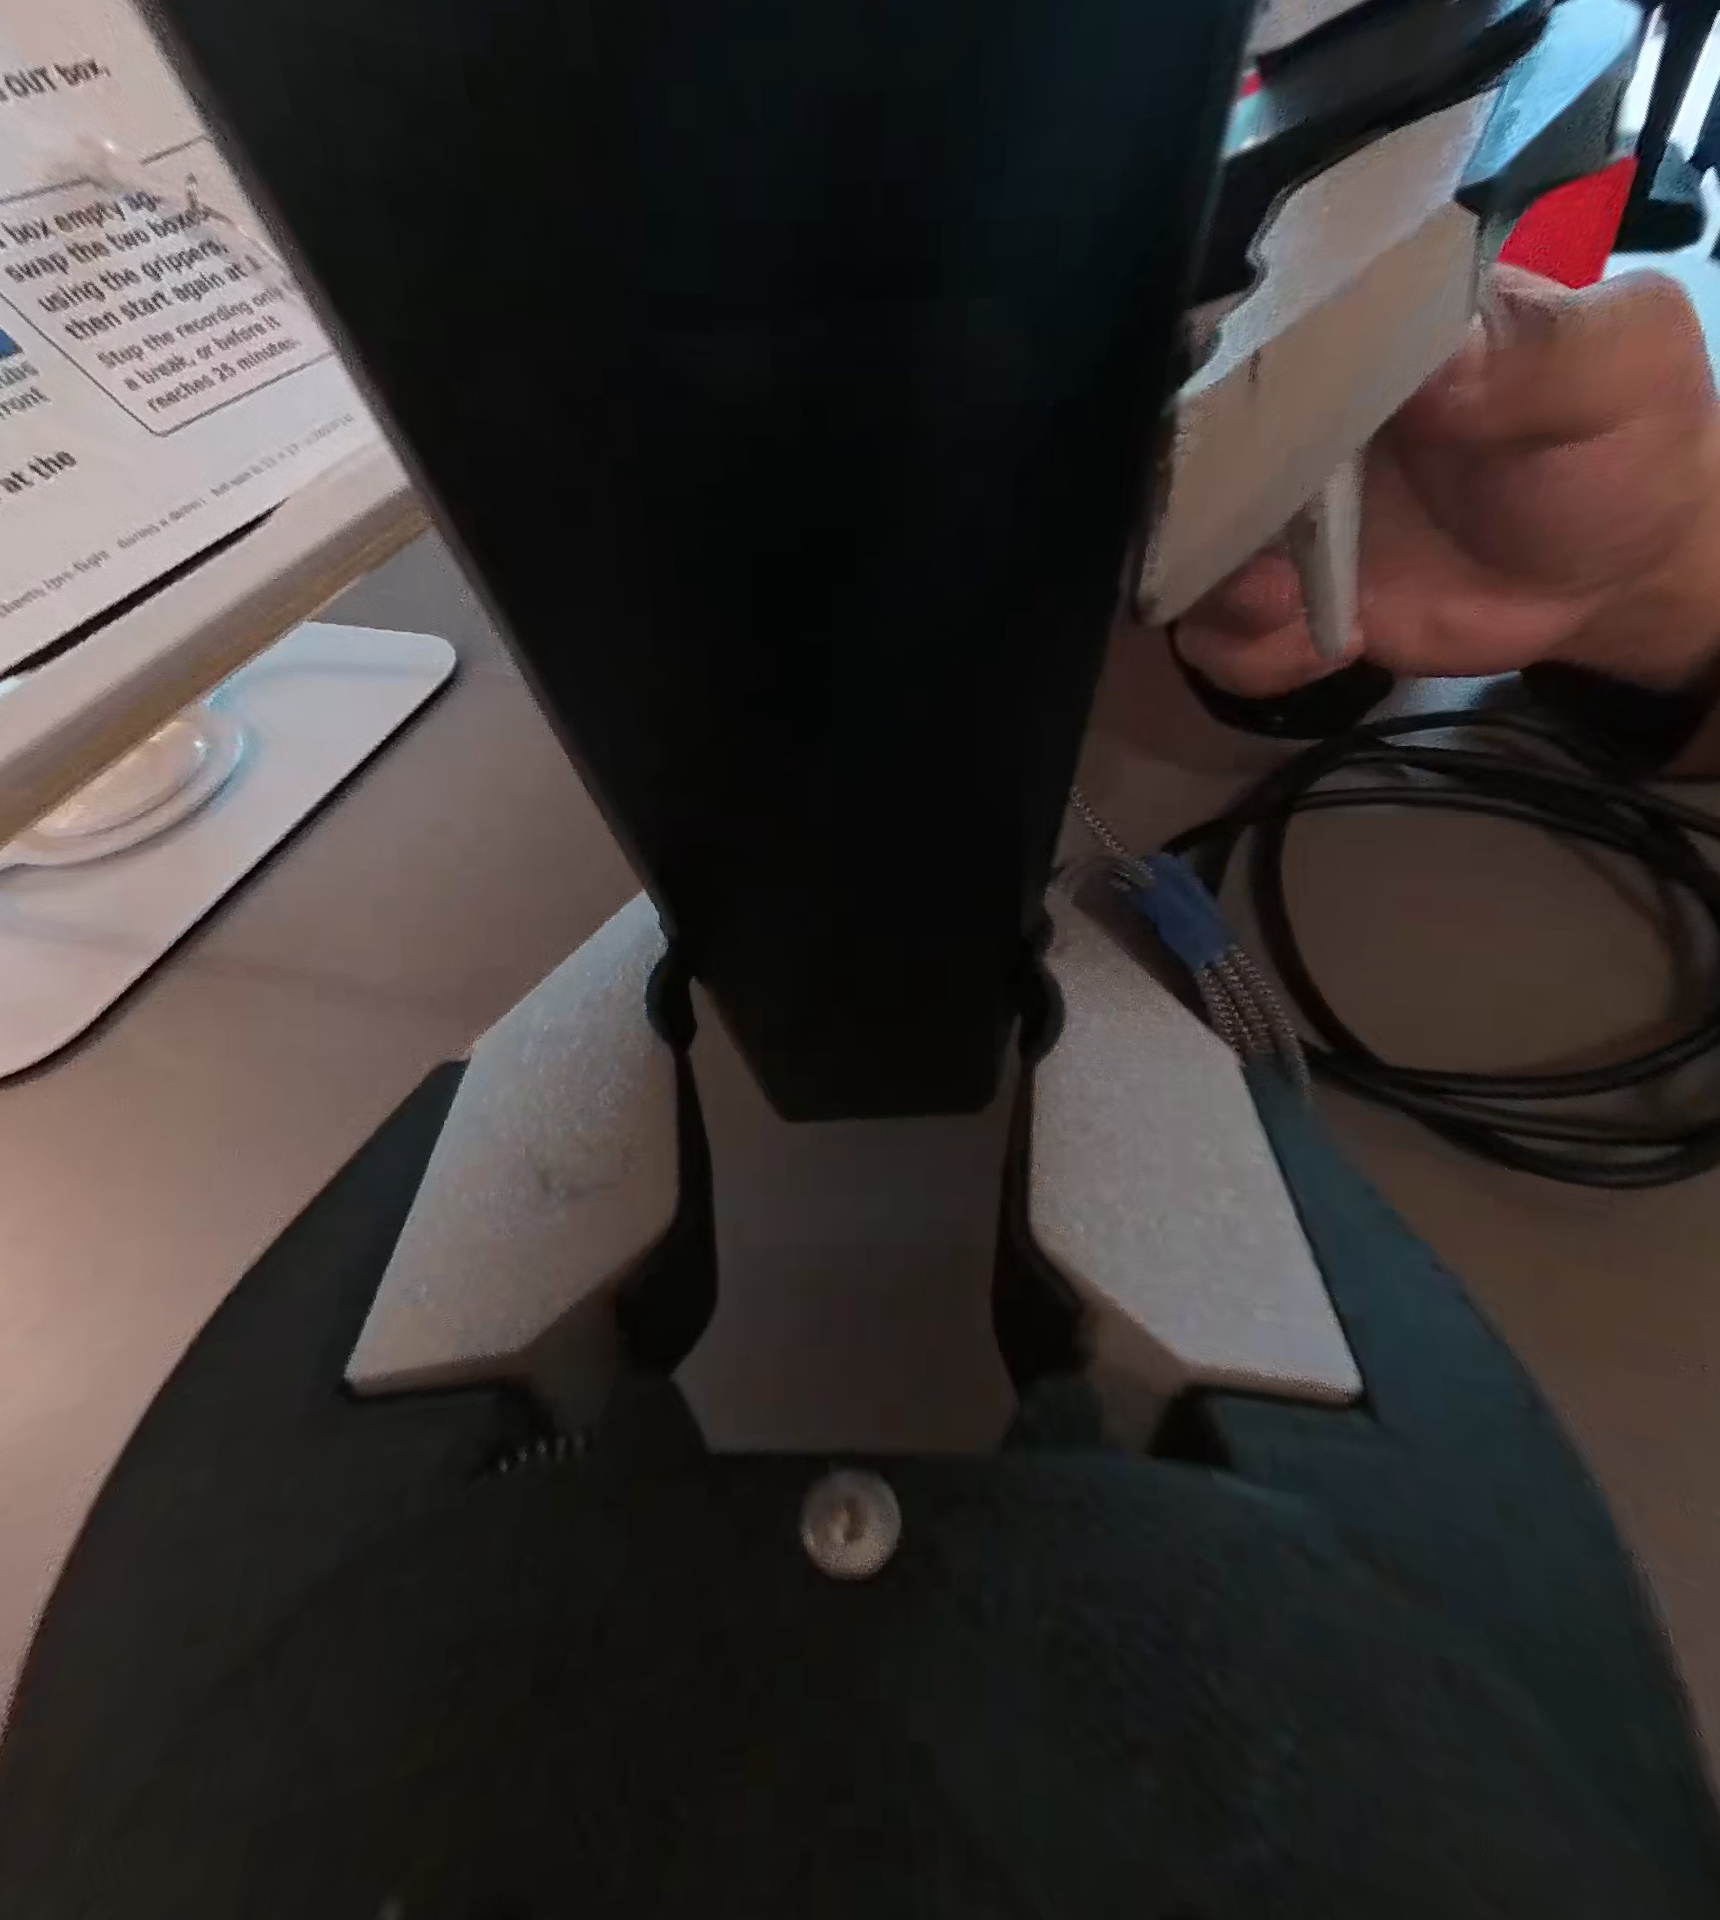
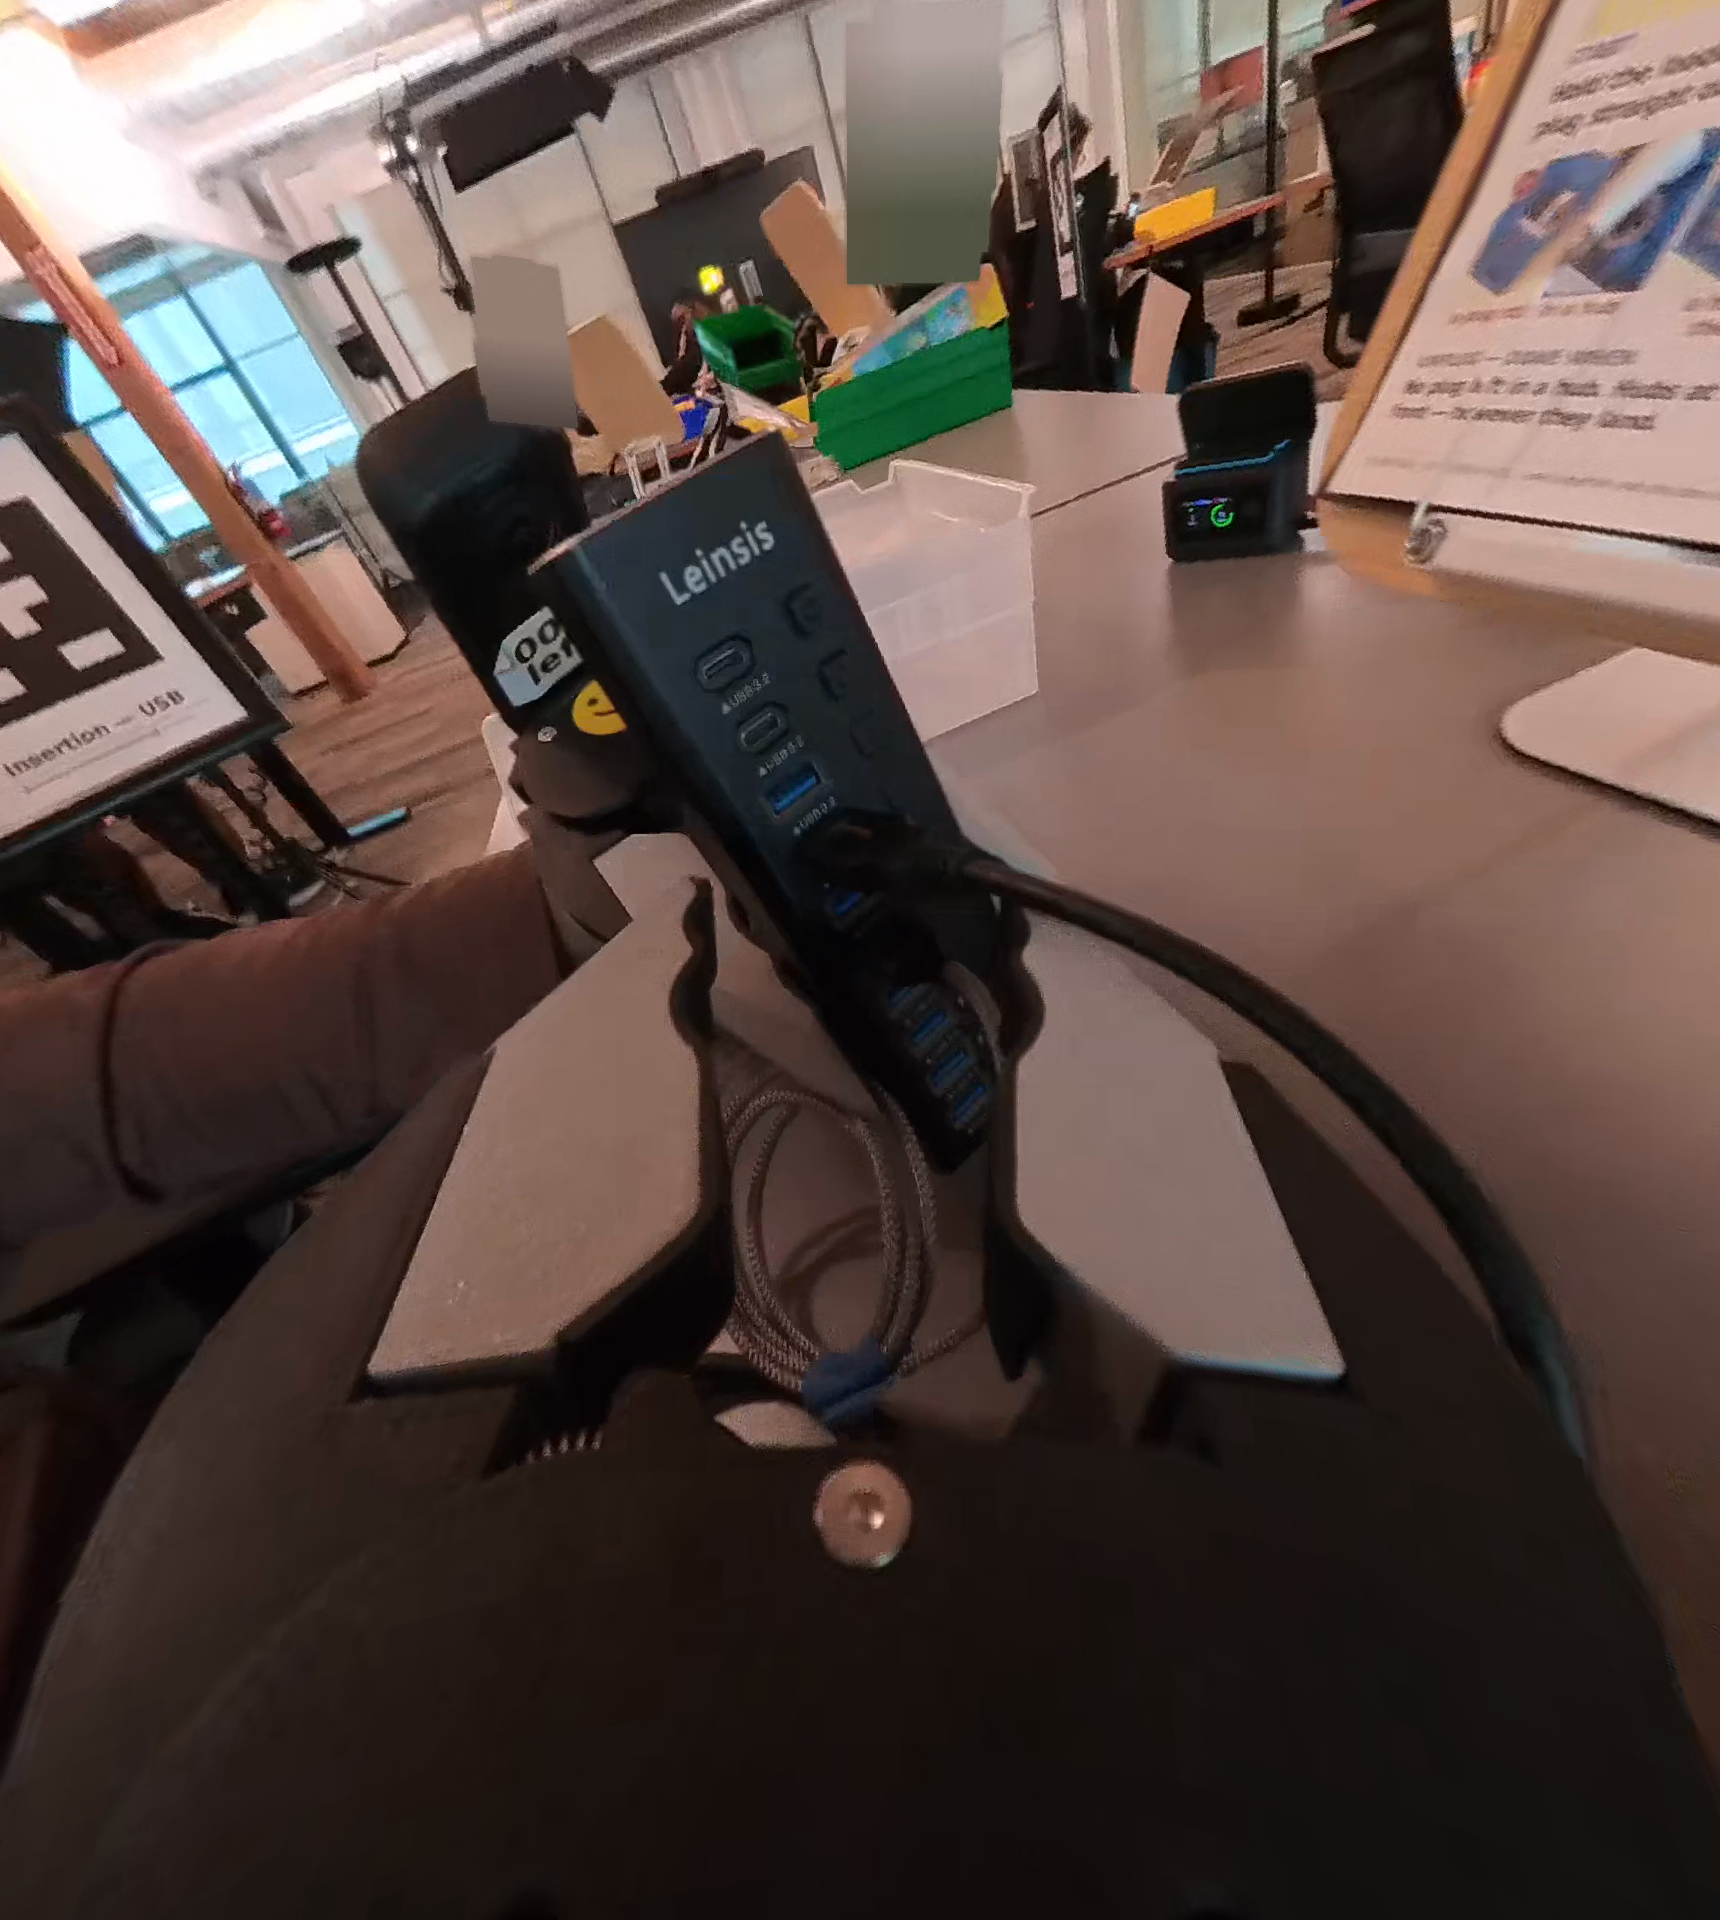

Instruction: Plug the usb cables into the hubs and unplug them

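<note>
My left gripper (image 1: 856,997) is shut on a black USB hub (image 1: 783,520), which stands upright and fills the middle of the left wrist view. In the right wrist view the hub's port face (image 2: 731,665) points at me, with a black plug (image 2: 882,847) in one port. Its black cable (image 2: 1303,1039) arcs off to the right. My right gripper (image 2: 856,925) is open, its fingers (image 2: 1105,1174) on either side of the plug and the hub's lower end. A braided cable (image 2: 835,1195) with a blue band lies on the table below.
A coil of black cable (image 1: 1562,987) lies on the grey table (image 2: 1355,831). A sign on a white base (image 1: 160,831) stands close by. A clear plastic box (image 2: 939,582), a small black device (image 2: 1230,499) and green bins (image 2: 908,395) stand farther back. A framed marker sign (image 2: 25,644) is left. The grippers' ends are close to 5 cm from one another.
</note>
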A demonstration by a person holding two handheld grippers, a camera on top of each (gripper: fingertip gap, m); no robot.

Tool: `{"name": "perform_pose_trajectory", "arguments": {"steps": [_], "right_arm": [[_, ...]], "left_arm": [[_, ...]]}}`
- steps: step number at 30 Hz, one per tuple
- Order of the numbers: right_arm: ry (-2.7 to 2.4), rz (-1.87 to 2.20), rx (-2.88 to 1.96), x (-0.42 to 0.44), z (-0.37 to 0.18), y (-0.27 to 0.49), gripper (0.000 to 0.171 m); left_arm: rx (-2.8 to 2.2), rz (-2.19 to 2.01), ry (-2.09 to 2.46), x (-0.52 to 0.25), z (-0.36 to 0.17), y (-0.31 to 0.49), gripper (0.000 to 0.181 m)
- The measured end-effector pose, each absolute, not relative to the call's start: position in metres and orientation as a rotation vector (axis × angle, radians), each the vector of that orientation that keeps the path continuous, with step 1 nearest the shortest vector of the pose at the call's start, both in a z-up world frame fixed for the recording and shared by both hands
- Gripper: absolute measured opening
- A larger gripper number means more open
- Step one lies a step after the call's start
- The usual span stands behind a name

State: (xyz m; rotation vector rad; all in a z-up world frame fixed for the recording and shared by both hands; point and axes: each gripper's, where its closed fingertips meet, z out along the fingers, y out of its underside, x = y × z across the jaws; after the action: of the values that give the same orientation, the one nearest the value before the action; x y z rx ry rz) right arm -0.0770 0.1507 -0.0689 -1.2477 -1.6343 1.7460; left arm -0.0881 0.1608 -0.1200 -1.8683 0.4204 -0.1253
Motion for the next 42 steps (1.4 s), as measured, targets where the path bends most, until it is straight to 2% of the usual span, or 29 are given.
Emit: {"name": "perform_pose_trajectory", "arguments": {"steps": [6,9,12,25,37,42], "right_arm": [[-1.619,1.817,-1.328,-0.073,-0.075,0.157,0.045],[-1.661,1.826,-1.309,-0.070,-0.077,0.151,0.034],[-1.727,1.778,-1.309,-0.068,-0.083,0.146,0.031],[-1.875,1.555,-1.300,-0.072,-0.108,0.133,0.028],[-1.736,1.783,-1.343,-0.072,-0.089,0.136,0.024],[-1.693,1.798,-1.407,-0.073,-0.092,0.144,0.013]], "left_arm": [[-1.926,-0.226,0.420,-0.087,-0.128,0.155,0.062],[-1.948,-0.287,0.429,-0.085,-0.131,0.150,0.060],[-1.965,-0.289,0.433,-0.086,-0.133,0.149,0.060],[-1.833,-0.076,0.362,-0.090,-0.114,0.165,0.062],[-1.821,0.014,0.354,-0.091,-0.112,0.171,0.066],[-1.783,0.135,0.426,-0.090,-0.109,0.171,0.065]]}}
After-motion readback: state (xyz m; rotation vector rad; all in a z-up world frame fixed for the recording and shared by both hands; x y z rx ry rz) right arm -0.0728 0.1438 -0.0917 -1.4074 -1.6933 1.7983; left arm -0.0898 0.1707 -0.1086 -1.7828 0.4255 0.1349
